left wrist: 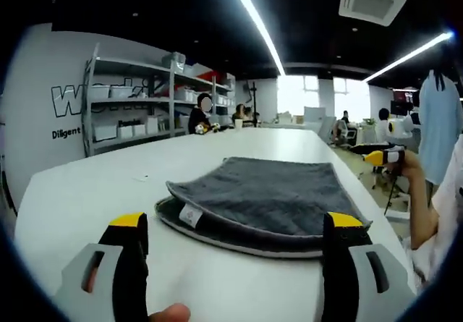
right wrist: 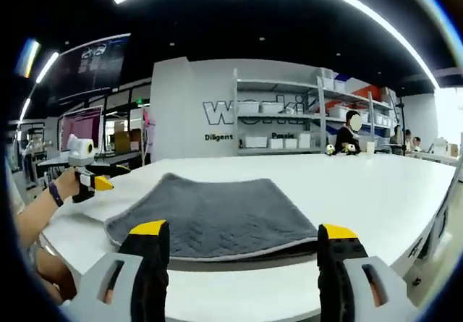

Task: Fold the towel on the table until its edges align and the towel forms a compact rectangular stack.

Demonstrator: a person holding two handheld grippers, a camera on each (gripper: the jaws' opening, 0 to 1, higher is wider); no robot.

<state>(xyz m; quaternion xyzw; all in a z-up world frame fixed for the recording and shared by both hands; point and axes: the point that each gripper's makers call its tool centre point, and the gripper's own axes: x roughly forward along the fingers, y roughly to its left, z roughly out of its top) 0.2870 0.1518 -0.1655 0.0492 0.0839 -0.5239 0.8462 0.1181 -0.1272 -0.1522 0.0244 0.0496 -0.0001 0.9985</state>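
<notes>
Big open office with shelving along the back wall, and a long white surface running through it. Gray towel is folded flat on that surface, just ahead of the left tool, whose yellow-tipped jaws are spread wide with nothing between them. Same towel sits right in front of the right tool, also spread apart and empty. Its long side runs crosswise to the left tool's jaws, small white tag at the near-left corner.
</notes>
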